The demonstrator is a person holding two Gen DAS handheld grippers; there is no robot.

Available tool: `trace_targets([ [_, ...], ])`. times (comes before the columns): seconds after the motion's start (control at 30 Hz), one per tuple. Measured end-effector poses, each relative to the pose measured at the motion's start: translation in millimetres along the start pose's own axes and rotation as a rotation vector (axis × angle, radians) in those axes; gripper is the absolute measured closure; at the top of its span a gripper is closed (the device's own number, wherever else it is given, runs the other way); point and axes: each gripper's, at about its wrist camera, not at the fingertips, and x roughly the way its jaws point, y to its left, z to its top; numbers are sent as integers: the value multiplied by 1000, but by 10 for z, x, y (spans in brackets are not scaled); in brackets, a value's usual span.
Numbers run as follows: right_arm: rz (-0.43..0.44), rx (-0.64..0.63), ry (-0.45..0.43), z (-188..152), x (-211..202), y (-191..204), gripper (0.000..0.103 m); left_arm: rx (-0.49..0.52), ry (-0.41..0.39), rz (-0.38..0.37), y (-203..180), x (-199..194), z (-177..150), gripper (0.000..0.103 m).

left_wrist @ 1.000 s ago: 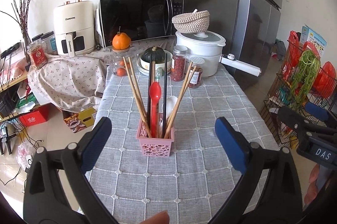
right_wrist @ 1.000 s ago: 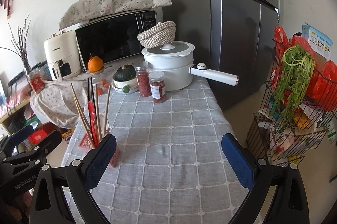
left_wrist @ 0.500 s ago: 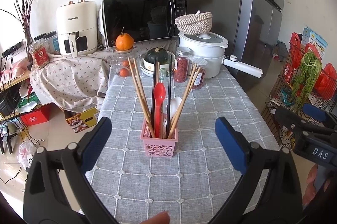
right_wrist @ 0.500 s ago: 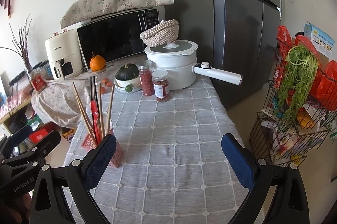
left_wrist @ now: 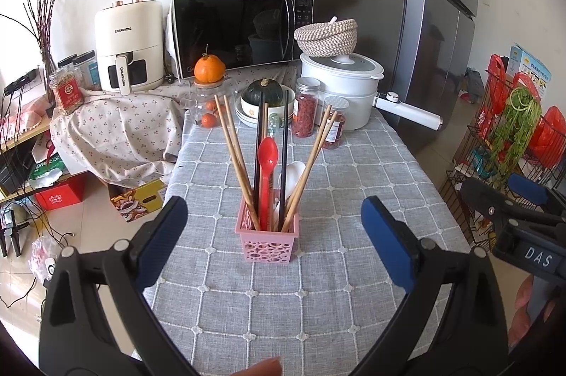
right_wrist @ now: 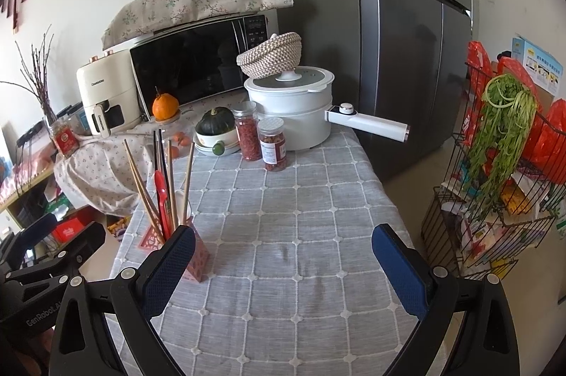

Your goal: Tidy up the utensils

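A pink perforated utensil holder [left_wrist: 269, 243] stands on the grey checked tablecloth [left_wrist: 339, 184]. In it stand several wooden chopsticks [left_wrist: 235, 156], two black chopsticks [left_wrist: 284, 142], a red spoon [left_wrist: 266, 160] and a white spoon [left_wrist: 293, 174]. My left gripper [left_wrist: 274, 245] is open, its blue pads either side of the holder and nearer the camera. In the right wrist view the holder [right_wrist: 198, 261] sits at the left behind my left pad. My right gripper [right_wrist: 283, 273] is open over bare cloth, holding nothing.
At the table's far end stand a white pot [right_wrist: 295, 107] with a long handle [right_wrist: 369, 124], two spice jars [right_wrist: 260, 138], a bowl with a squash [right_wrist: 215, 131] and a glass jar. A microwave [left_wrist: 244, 29] and air fryer [left_wrist: 129, 46] sit behind. A wire rack [right_wrist: 495, 170] with greens stands right of the table.
Both views have shifted slightly: the holder sits a little lower and to the right in the left wrist view. Both grippers stay open and empty.
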Motion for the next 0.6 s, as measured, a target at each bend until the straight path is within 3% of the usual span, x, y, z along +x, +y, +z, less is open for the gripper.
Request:
trace_targets([
  [0.6, -4, 6, 3, -9, 14, 7, 2, -3, 0, 0, 3, 1, -3, 5],
])
